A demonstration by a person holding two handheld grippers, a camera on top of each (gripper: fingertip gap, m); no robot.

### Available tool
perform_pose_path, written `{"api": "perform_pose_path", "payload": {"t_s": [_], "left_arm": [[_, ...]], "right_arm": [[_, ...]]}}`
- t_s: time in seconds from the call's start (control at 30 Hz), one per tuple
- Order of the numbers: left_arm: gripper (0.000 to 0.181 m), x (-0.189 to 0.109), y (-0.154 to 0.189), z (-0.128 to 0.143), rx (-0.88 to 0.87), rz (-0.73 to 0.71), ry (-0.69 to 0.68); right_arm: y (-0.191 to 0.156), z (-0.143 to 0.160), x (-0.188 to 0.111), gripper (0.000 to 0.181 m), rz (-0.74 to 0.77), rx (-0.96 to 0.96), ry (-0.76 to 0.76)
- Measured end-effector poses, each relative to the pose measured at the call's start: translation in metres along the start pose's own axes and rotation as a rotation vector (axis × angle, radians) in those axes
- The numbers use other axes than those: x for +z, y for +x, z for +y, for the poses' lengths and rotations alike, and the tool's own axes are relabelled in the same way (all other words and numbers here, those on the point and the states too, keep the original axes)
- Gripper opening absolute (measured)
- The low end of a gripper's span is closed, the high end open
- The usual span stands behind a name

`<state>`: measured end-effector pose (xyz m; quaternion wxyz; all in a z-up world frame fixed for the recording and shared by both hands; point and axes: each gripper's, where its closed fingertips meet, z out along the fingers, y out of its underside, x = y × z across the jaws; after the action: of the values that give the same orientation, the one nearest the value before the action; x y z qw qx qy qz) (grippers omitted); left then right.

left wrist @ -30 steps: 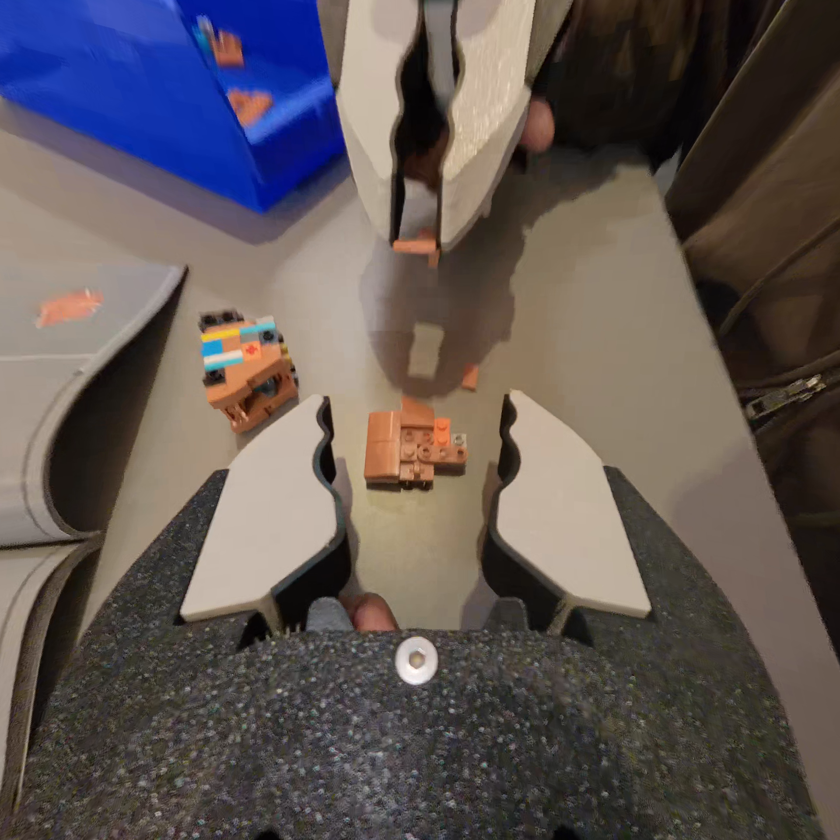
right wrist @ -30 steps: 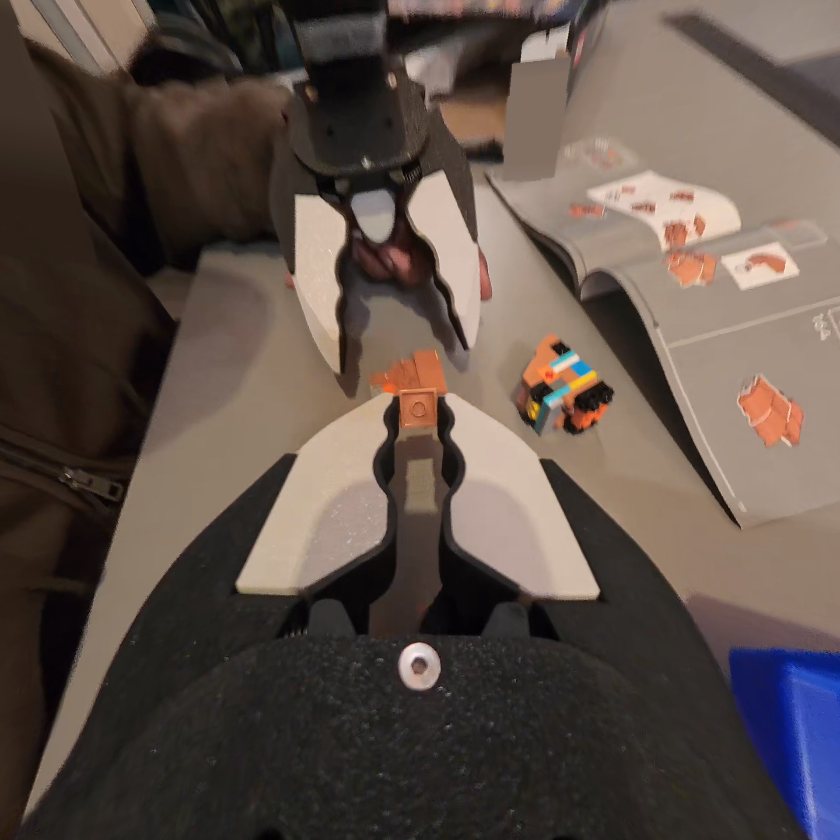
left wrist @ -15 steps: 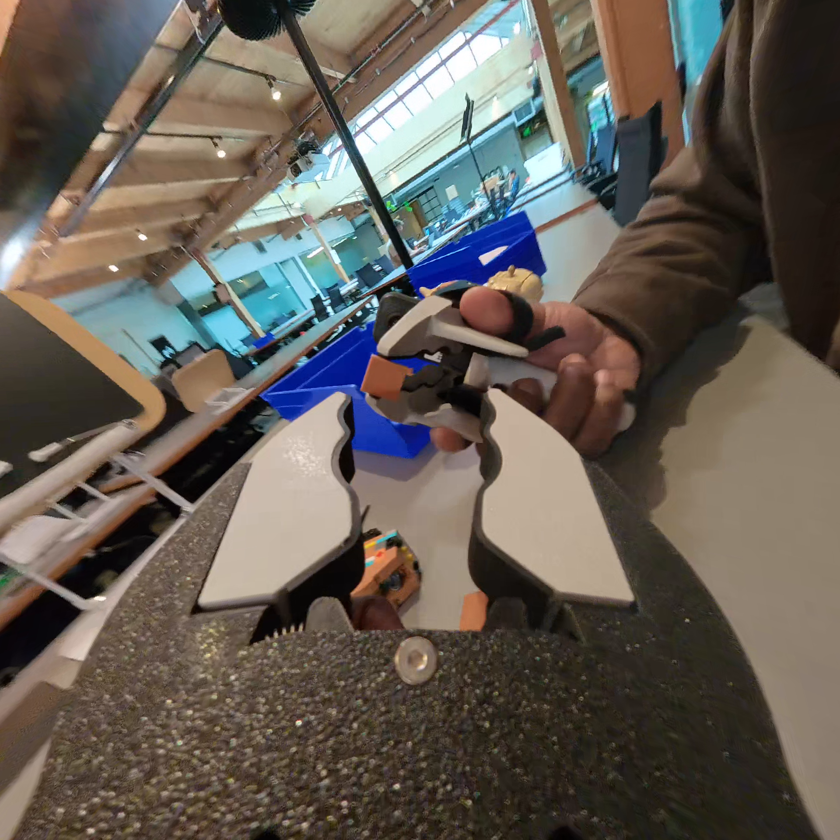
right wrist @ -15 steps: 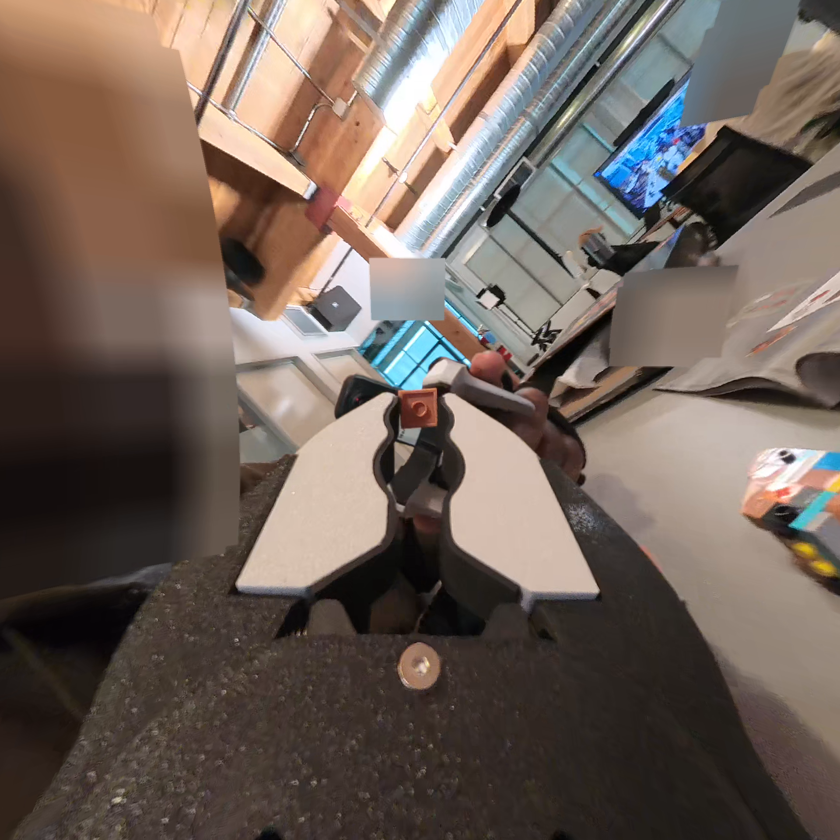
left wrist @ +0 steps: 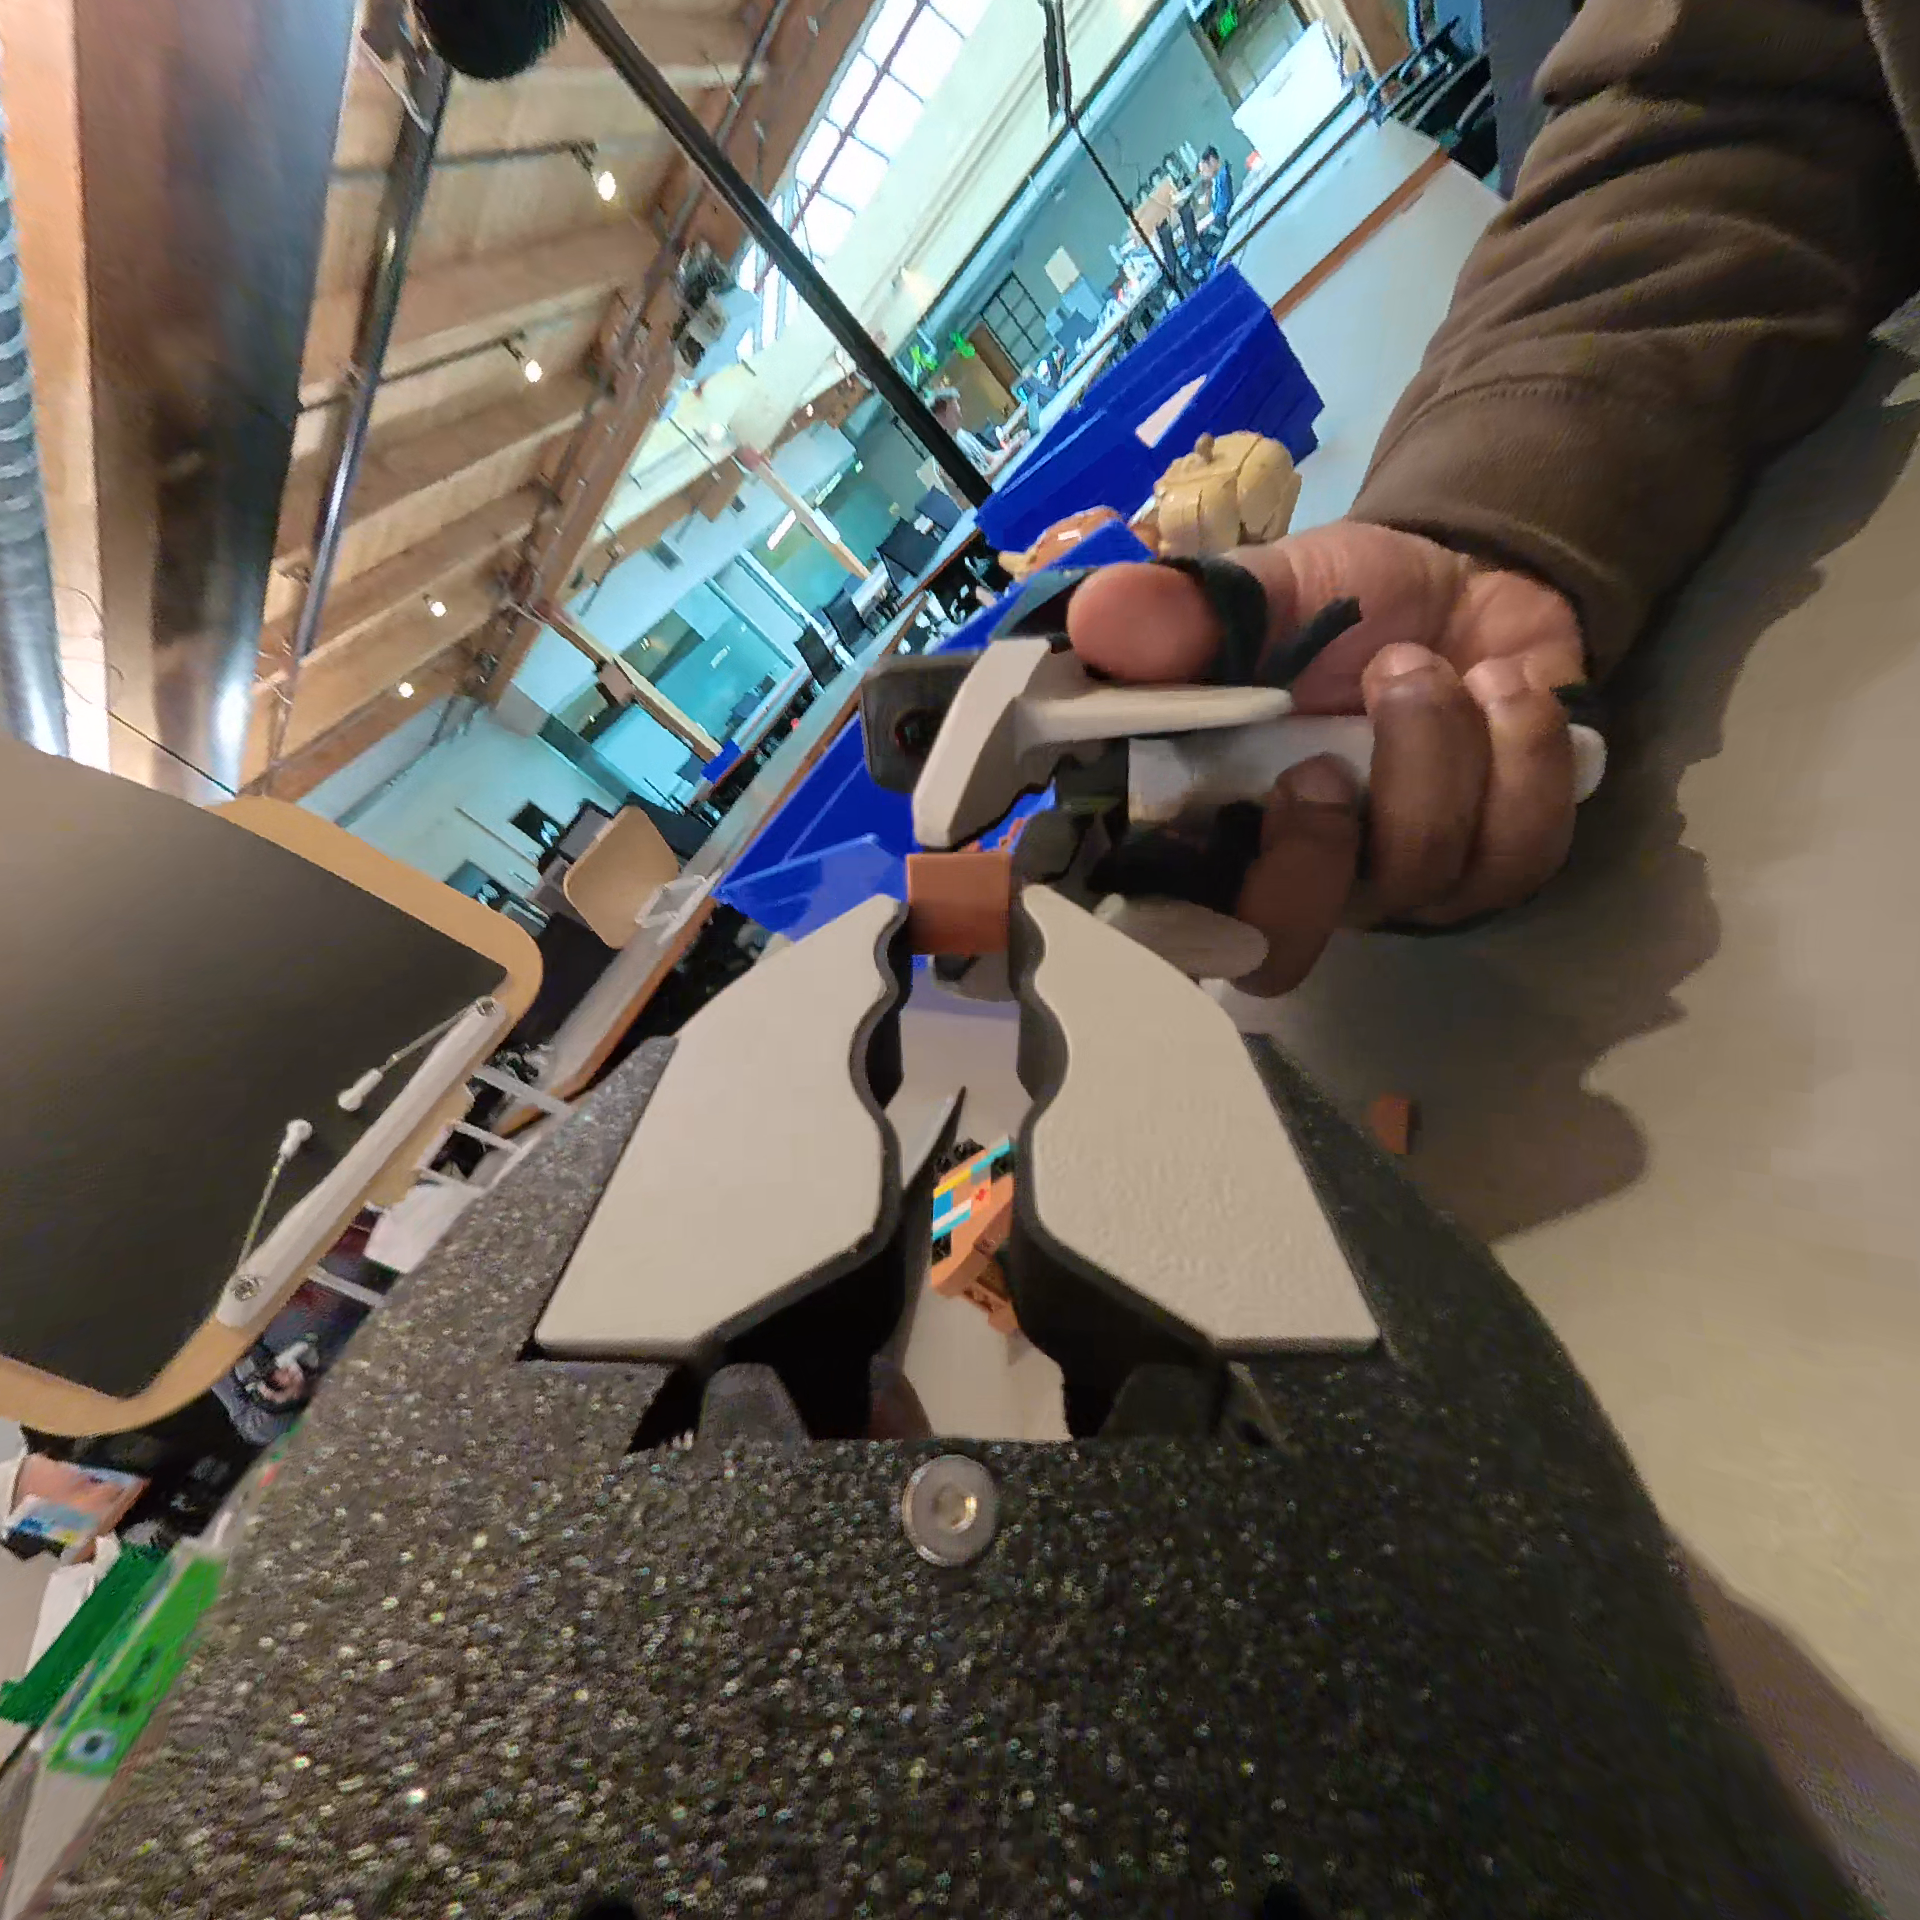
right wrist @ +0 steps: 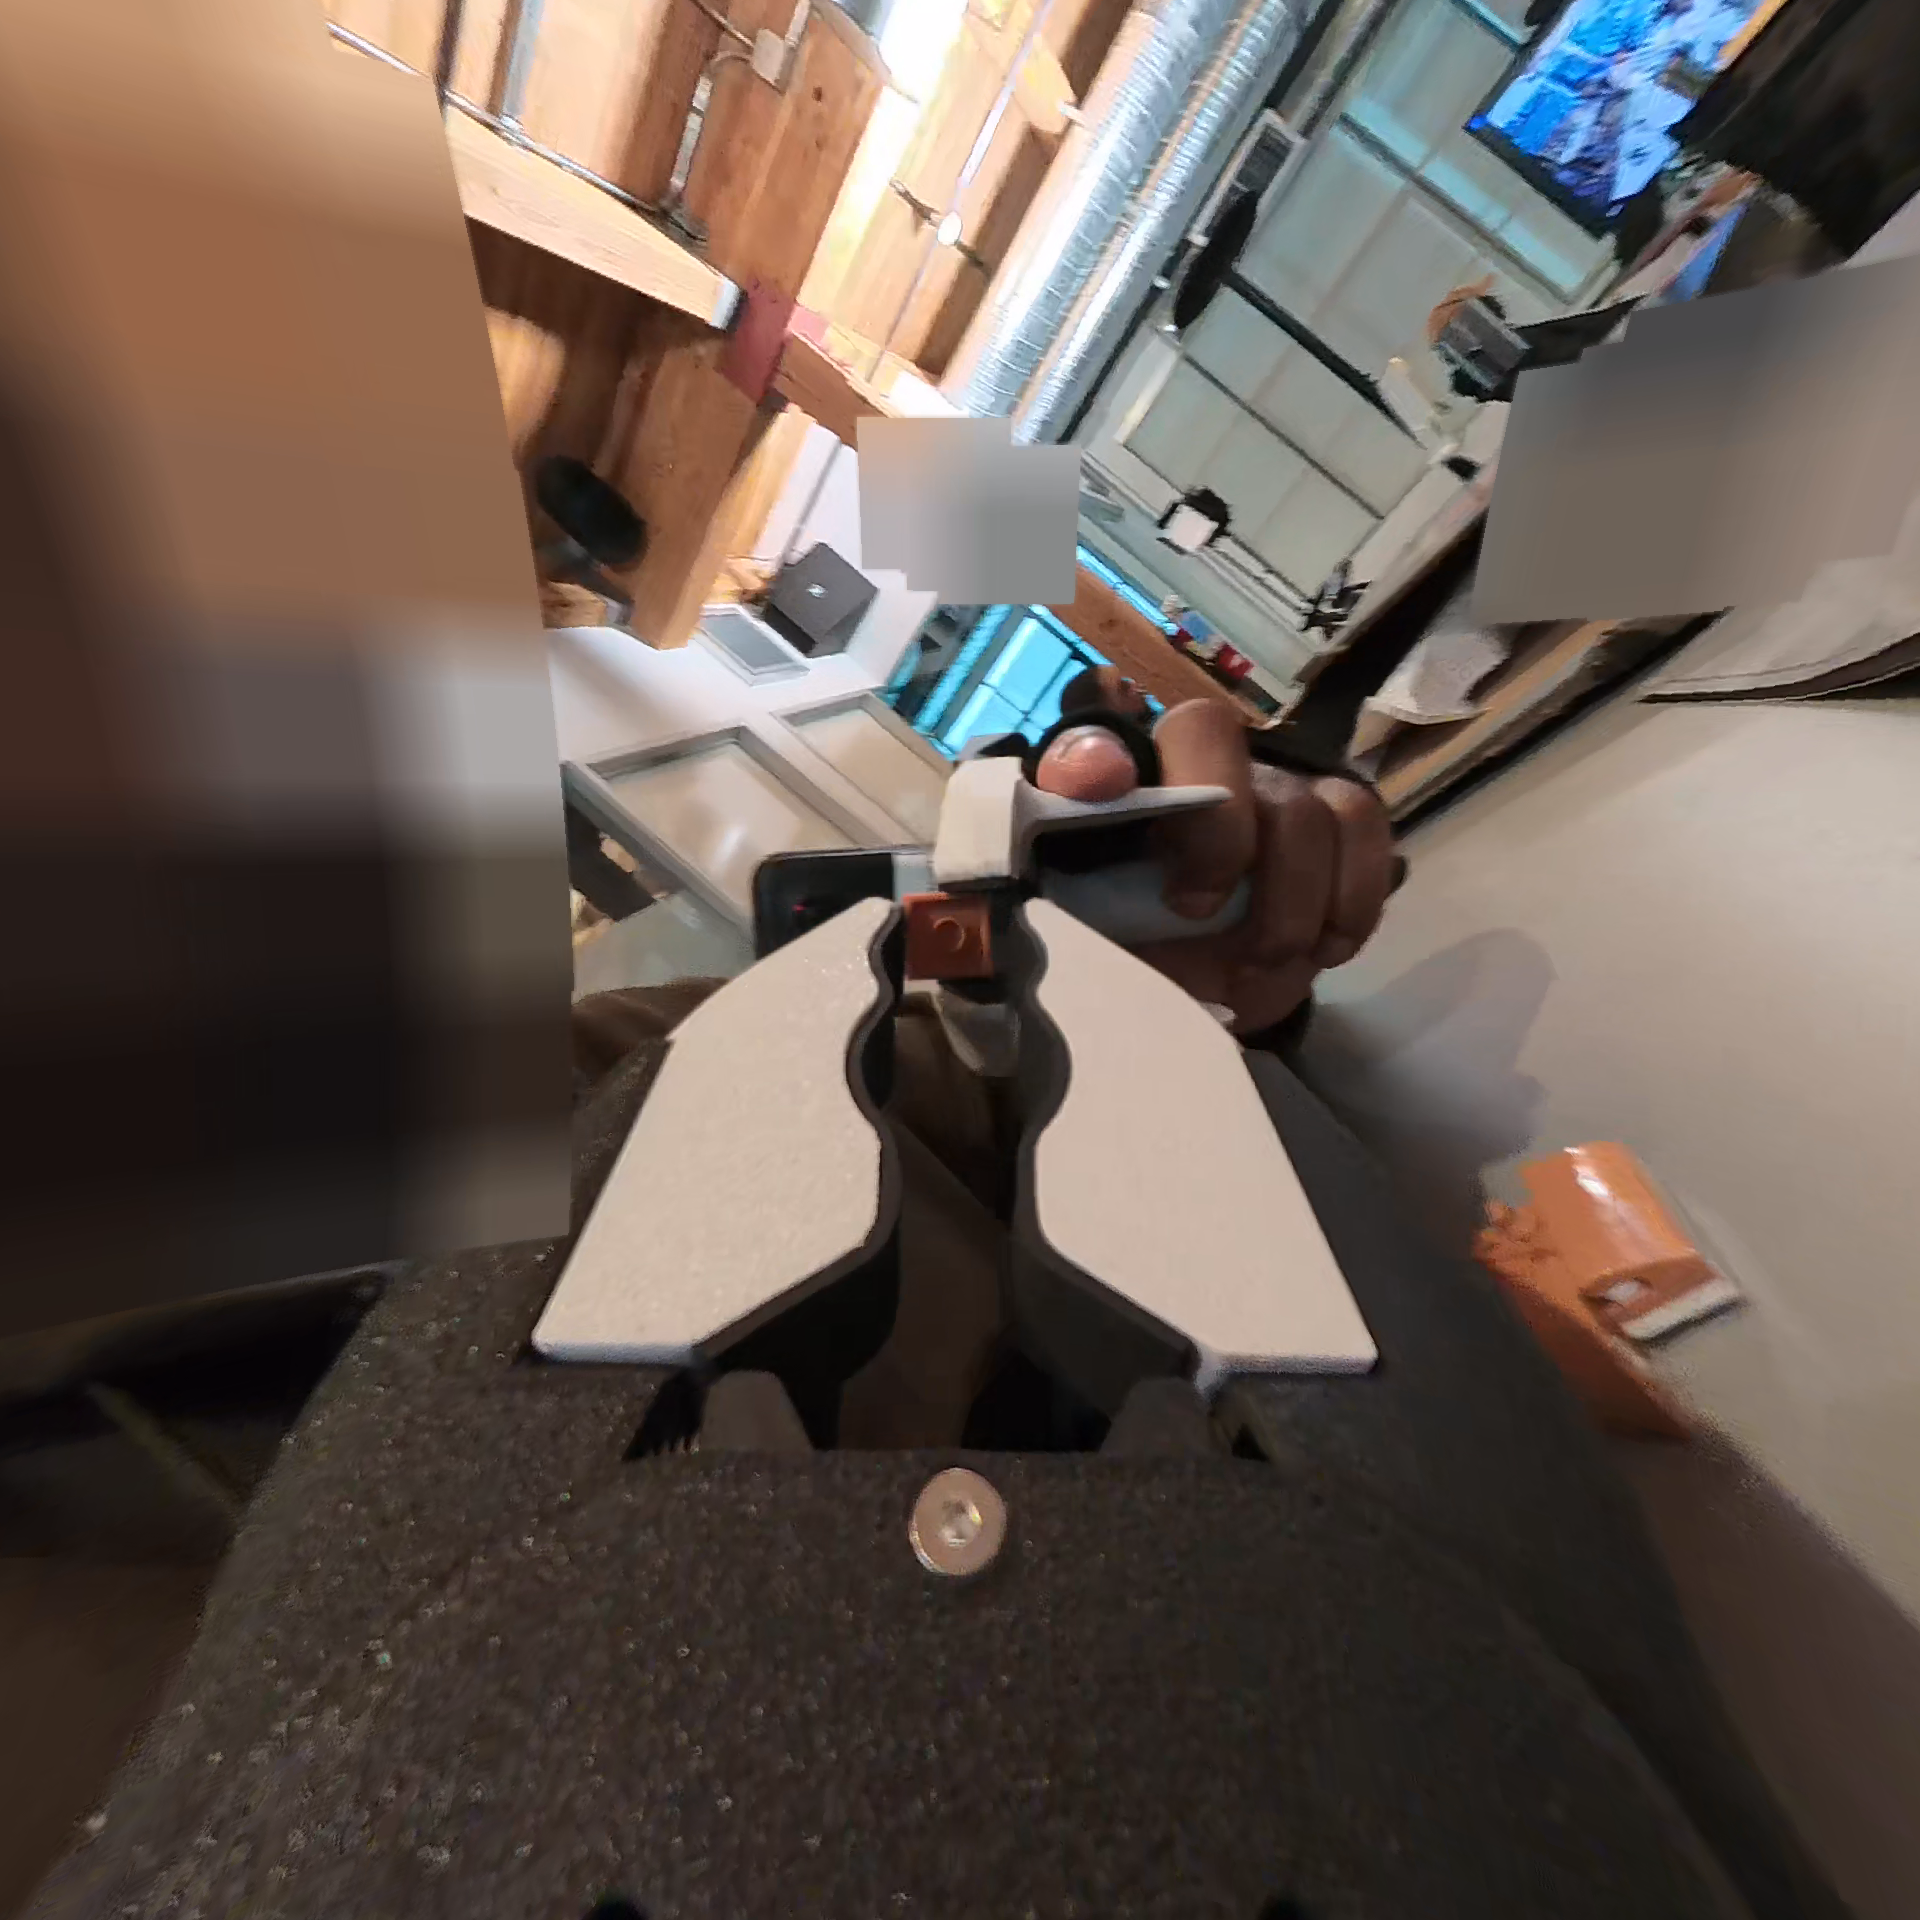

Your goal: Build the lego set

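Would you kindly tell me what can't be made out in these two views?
- Left wrist view: whether the left gripper actually clamps the brick; its fingers hide the contact.
- Left wrist view: the colourful model, mostly hidden behind those fingers.
- Right wrist view: the orange piece on the table, too blurred to identify.

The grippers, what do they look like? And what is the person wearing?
Each gripper, left gripper and right gripper, has a speckled black body with one silver screw and two flat, pale grey fingers with wavy black inner edges. The handles are pale grey, with a black strap looped over the thumb. The person wears a brown sleeve.
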<state>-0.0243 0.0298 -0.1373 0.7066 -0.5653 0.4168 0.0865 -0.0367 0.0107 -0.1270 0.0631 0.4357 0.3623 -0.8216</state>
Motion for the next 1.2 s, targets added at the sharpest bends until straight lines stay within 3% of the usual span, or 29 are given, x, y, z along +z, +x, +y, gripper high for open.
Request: {"api": "perform_pose_path", "payload": {"t_s": [0.2,0.3,0.37,0.6,0.8,1.07,1.2], "left_arm": [[0.017,-0.001,-0.004,0.037,-0.072,0.049,-0.268],[0.017,-0.001,0.003,0.057,-0.09,0.092,-0.403],[0.017,-0.001,0.009,0.065,-0.083,0.115,-0.458],[0.017,0.0,0.022,0.07,-0.008,0.154,-0.517],[0.018,0.001,0.025,0.069,-0.018,0.163,-0.502],[0.029,0.002,0.02,0.047,-0.197,0.182,-0.281],[0.029,-0.001,0.016,0.03,-0.267,0.198,-0.137]], "right_arm": [[0.019,-0.018,-0.018,0.022,0.329,-0.339,-0.105],[0.04,-0.013,-0.025,0.02,0.557,-0.518,-0.249],[0.048,-0.005,-0.024,0.02,0.622,-0.544,-0.313],[0.058,0.013,-0.021,0.019,0.648,-0.435,-0.368],[0.06,0.011,-0.024,0.003,0.632,-0.356,-0.335],[0.041,0.0,-0.02,0.003,0.376,-0.019,-0.16],[0.037,0.005,-0.019,0.003,0.308,0.073,-0.161]]}}
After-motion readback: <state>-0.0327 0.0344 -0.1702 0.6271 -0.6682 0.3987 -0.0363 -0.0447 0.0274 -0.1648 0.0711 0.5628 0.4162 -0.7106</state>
